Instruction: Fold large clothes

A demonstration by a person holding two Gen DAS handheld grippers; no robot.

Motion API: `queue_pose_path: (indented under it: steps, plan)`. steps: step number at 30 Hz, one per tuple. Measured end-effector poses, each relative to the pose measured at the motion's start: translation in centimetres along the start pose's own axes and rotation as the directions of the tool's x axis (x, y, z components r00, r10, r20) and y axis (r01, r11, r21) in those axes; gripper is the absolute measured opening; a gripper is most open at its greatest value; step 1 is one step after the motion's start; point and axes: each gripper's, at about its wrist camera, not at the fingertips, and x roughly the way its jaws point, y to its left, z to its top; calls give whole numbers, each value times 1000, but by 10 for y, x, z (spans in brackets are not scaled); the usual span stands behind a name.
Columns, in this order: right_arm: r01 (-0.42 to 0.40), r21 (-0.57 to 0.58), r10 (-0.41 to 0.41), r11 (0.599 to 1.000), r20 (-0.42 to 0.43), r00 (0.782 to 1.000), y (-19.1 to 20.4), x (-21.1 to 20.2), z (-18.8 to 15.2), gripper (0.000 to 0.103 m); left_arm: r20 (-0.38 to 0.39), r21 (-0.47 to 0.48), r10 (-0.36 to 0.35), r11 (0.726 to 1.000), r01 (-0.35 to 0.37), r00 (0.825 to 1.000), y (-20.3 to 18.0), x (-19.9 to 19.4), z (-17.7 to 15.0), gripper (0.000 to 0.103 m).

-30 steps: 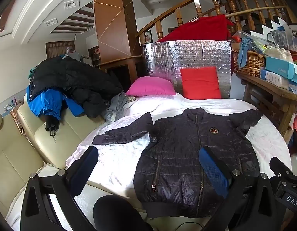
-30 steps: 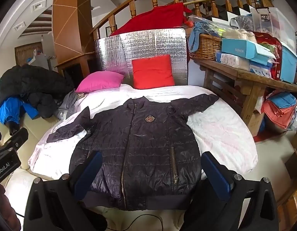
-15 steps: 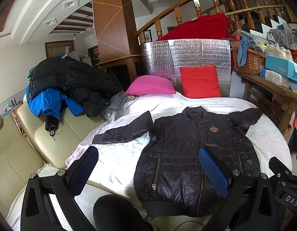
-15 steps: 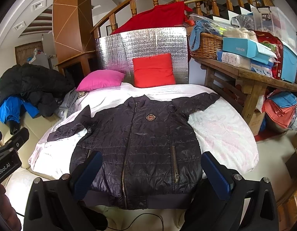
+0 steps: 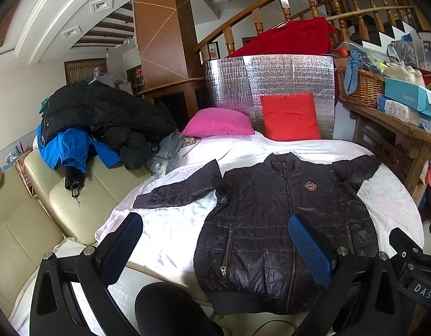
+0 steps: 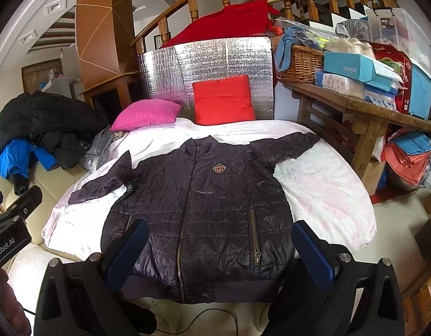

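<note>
a white bed [image 5: 305, 148] fills the middle of both views, and a dark quilted jacket [image 5: 282, 224] lies spread flat on it, front up and zipped, collar toward the top of the frame and hem at the lower edge of the bed. its sleeves reach out to either side, one angling toward the left of the frame, the other toward the upper right. at the left of the frame a cream sofa [image 5: 28, 224] stands beside the bed with a heap of black and blue coats [image 5: 86, 120] on it. a silver foil panel [image 6: 209, 75] stands at the head of the bed, with a red cushion [image 6: 223, 99] leaning on it and a pink cushion [image 6: 146, 113] to its left. a wooden desk [image 6: 363, 112] at the right of the frame carries a wicker basket [image 6: 299, 64] and boxes. along the bottom of each view, the left gripper [image 5: 215, 249] and the right gripper [image 6: 221, 254] hover near the hem with fingers spread wide, holding nothing. a small crest badge [image 6: 218, 168] sits on the chest, its lettering too small to read.
</note>
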Motion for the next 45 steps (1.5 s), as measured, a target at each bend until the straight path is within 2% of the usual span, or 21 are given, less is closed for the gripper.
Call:
queue_pose_path:
  steps: [10,14,19,22,26,28,31,35,37,38,40,42,45]
  plan:
    - [14,-3,-14,1000,-20,1000,-1,13,2,103,1,8,10,1000,-10,1000,-3,13,1,103]
    - [21,-4,-21,1000,-34,999,-7,31,9,103,-36,22,-20,1000,21,999,-9,37,6,103]
    - [0,49,2,999,-29,1000,-42,73,38,103,-135,-9,-65,998,64,989,-25,126,22,103]
    - [-36,104,40,994,-37,999,-80,117,61,103,-212,-63,-106,993,95,972,-36,198,27,103]
    - [-73,225,90,972,-65,994,-140,187,85,103,-287,-150,-111,986,70,951,-50,274,27,103]
    - [-80,317,110,945,-77,991,-177,228,96,103,-292,-191,-116,980,61,949,-56,304,32,103]
    - [-93,438,139,894,-74,988,-232,290,109,103,-283,-200,-79,979,21,956,-66,346,43,103]
    - [-61,537,119,841,-74,990,-292,358,126,103,-257,-191,-15,981,-35,966,-73,387,44,103]
    - [-65,594,126,802,-62,990,-322,391,133,103,-281,-179,2,982,-54,960,-73,405,39,103]
    - [-69,629,133,774,-55,990,-339,412,137,103,-317,-175,-24,984,-34,948,-75,416,37,103]
    - [-81,681,141,728,-33,989,-364,437,140,103,-321,-161,-31,987,-22,946,-76,422,36,103]
    - [-67,737,132,673,-31,991,-388,466,140,100,-311,-107,22,993,-58,950,-79,424,34,103]
    - [-69,784,161,617,-40,986,-410,505,142,86,-298,-65,46,996,-69,953,-82,428,35,103]
